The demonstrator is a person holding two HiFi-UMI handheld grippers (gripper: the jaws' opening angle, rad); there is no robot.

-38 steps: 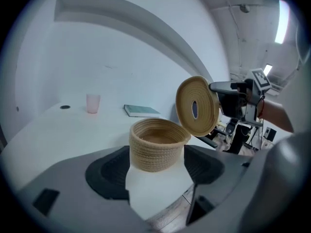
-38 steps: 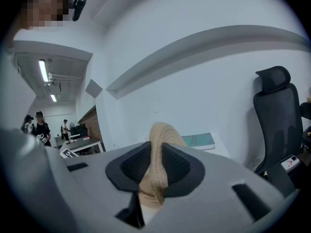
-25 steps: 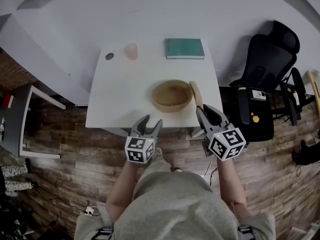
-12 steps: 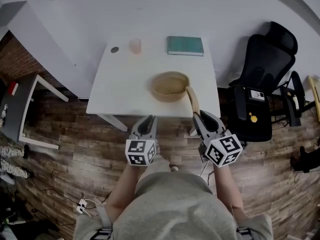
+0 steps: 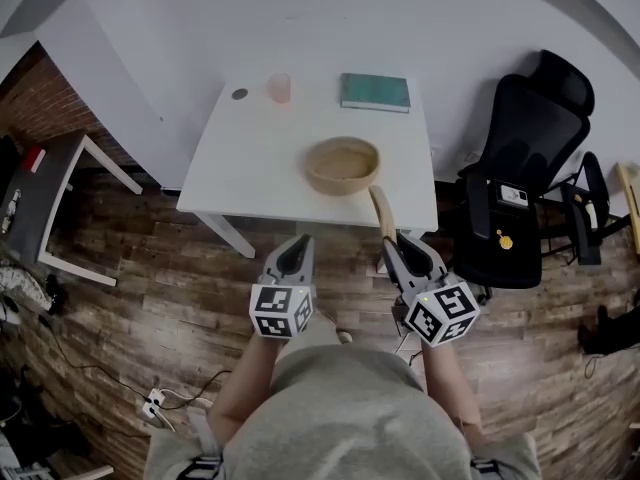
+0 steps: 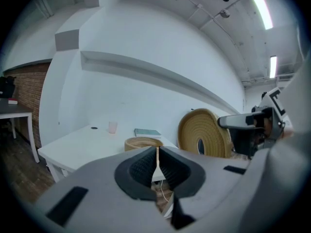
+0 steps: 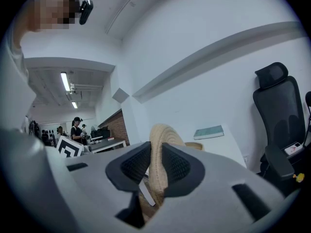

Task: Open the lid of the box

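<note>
White-walled room, wood floor (image 5: 150,298), white table (image 5: 250,168) against the wall. All places below are relative to the box (image 5: 340,182).

- Box: round woven basket, sits on the table on the side nearest the person. It's open on top and the inside looks empty.
- Lid (image 5: 380,213): off the box. It's near-side and slightly right of it, out past the table edge and over the floor, not touching the box. It stands on edge, rim toward the head camera.
- Right gripper (image 5: 403,251): clamped on the lid's rim. Its own view shows the woven edge pinched between both pads.
- Left gripper (image 5: 298,243): near-side and left of the box, level with the right one. Its jaws have just come together, pads meeting with nothing between them. It isn't carrying anything.
- Far side of the box: pink cup (image 5: 279,88) and small dark disc (image 5: 239,94) to the far left, teal book (image 5: 375,92) straight behind. None of them is involved.
- Black office chair (image 5: 530,138): well right of the box, off the table.

Status: I'd call the opening itself done, since lid and box are fully apart. The only thing possibly left is parking the lid somewhere. There's bare tabletop to the left of the box if so.
</note>
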